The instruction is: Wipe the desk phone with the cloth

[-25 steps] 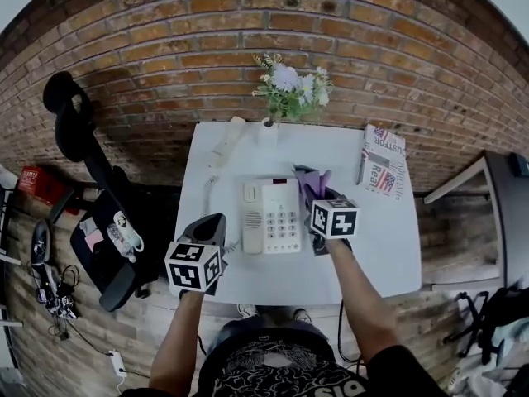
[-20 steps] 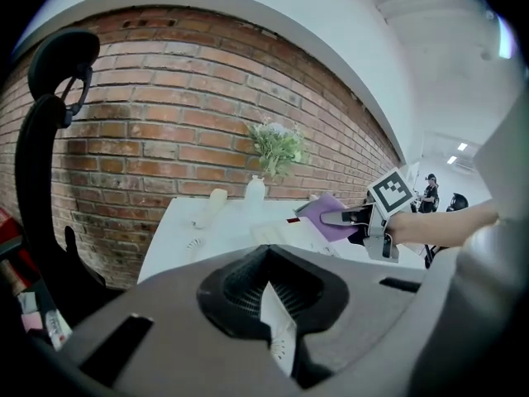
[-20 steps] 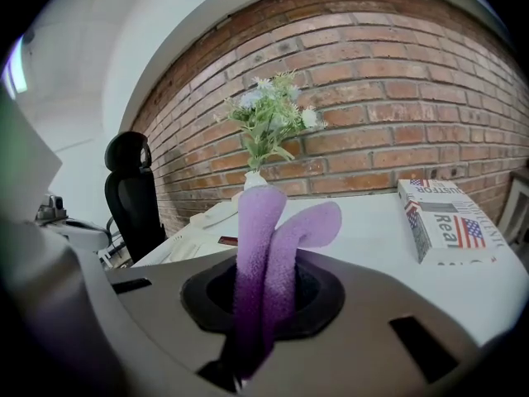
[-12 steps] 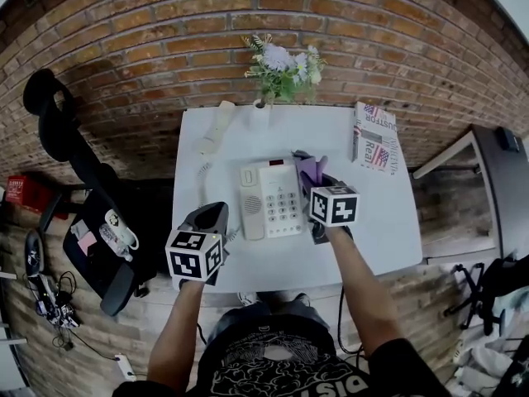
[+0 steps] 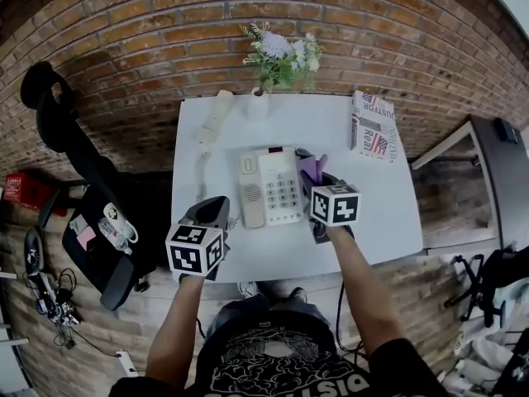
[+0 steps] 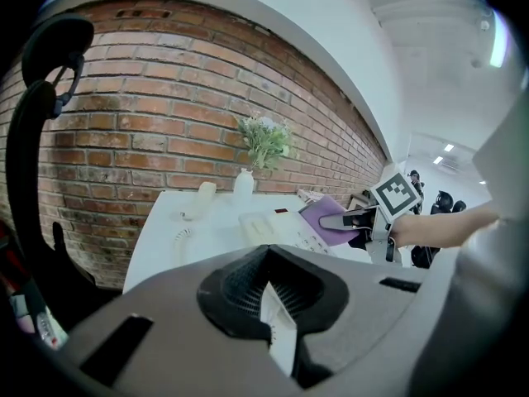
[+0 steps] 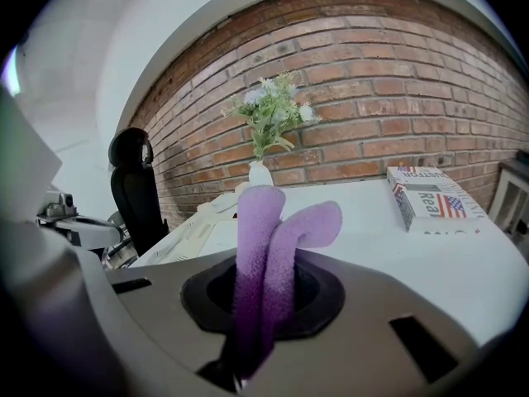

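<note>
Base of cloth [image 7: 263, 246] inside right tool [image 7: 264, 308]

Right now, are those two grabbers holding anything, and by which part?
The right gripper pinches the purple cloth by a bunched fold, two ends sticking out past the jaws. The left gripper is shut on nothing.

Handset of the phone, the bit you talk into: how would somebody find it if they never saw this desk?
Find the white table against the brick wall and go to its far left corner, left of the vase of flowers. The handset lies there, off the phone base; it is the only long white bar, with a curly cord trailing from it.
</note>
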Tool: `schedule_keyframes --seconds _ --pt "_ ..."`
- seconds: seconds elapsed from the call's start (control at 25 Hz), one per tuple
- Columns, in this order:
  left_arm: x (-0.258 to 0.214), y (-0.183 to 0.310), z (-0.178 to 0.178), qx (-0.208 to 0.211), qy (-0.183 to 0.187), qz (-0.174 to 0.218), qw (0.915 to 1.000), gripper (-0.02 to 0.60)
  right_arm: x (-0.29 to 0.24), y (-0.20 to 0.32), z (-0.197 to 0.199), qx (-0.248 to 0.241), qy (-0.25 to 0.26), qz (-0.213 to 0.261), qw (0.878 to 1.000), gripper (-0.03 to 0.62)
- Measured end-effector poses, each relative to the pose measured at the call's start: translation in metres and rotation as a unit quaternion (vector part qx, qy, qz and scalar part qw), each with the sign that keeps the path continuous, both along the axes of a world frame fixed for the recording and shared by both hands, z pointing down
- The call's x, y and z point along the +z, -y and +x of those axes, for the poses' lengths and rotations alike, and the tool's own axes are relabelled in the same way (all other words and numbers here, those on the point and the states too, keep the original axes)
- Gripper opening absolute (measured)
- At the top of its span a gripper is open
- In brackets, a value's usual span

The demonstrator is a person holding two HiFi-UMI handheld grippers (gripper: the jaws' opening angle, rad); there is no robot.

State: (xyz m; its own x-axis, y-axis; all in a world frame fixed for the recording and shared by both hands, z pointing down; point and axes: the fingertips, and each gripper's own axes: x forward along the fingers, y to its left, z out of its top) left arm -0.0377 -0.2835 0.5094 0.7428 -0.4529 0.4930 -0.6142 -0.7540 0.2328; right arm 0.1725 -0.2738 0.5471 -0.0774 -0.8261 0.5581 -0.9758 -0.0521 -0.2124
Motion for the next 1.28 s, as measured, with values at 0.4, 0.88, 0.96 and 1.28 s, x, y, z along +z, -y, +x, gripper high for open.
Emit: schedule_keyframes --seconds 0.4,0.88,0.96,1.28 --pt "0.000 -0.018 0.004 -0.011 0.001 0.001 0.9999 0.006 0.003 -0.025 -0.009 -0.024 0.012 -0.002 1.000 0.048" --pt "-0.009 -0.047 -0.003 -0.041 0.005 0.011 0.9991 0.006 0.008 -0.061 -0.021 -0.042 0.041 -0.003 0.998 0.048" --pt "-0.010 -0.052 -0.005 -0.046 0.005 0.012 0.9988 0.006 0.008 -0.066 -0.023 -0.047 0.044 -0.003 0.998 0.048" --pt "-0.016 -0.078 -0.011 -0.066 0.006 0.017 0.9977 0.006 0.009 -0.090 -0.031 -0.067 0.051 -0.002 0.996 0.048"
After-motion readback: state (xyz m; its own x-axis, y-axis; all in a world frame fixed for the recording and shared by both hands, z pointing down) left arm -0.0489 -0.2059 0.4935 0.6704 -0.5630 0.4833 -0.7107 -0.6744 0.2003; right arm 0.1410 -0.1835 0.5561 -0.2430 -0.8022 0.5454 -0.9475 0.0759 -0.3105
